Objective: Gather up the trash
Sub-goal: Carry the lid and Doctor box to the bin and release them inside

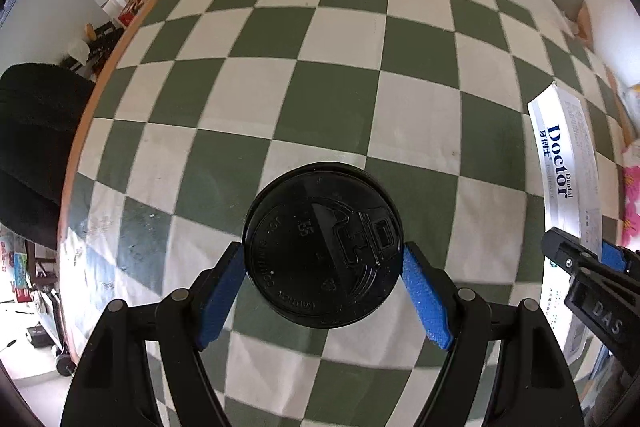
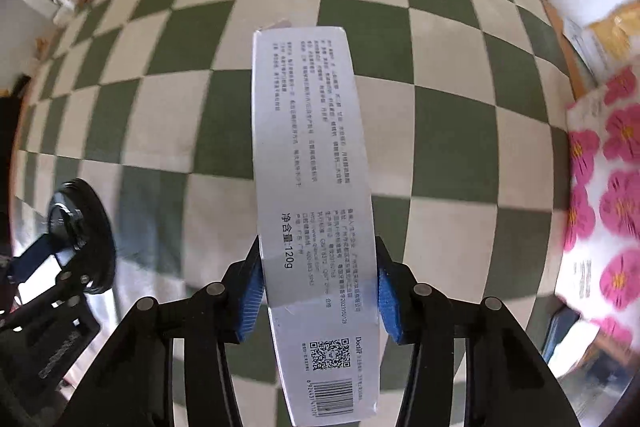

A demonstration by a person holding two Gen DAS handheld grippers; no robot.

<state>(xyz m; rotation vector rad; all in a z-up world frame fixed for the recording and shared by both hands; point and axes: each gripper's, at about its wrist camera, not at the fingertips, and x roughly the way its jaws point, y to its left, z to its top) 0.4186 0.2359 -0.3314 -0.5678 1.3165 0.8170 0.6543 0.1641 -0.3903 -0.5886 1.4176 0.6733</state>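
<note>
One black lid point(image 1: 322, 247) in left gripper point(image 1: 324, 291); one toothpaste box point(image 2: 312, 187) in right gripper point(image 2: 320, 291).

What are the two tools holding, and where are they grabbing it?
The left tool holds a black cup lid by its opposite edges. The right tool grips the long toothpaste box across its two long sides, near the barcode end.

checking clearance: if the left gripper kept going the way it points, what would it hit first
Probably the checked cloth on the table. The left gripper points down at it, clamped on a black lid; the gap is unclear.
</note>
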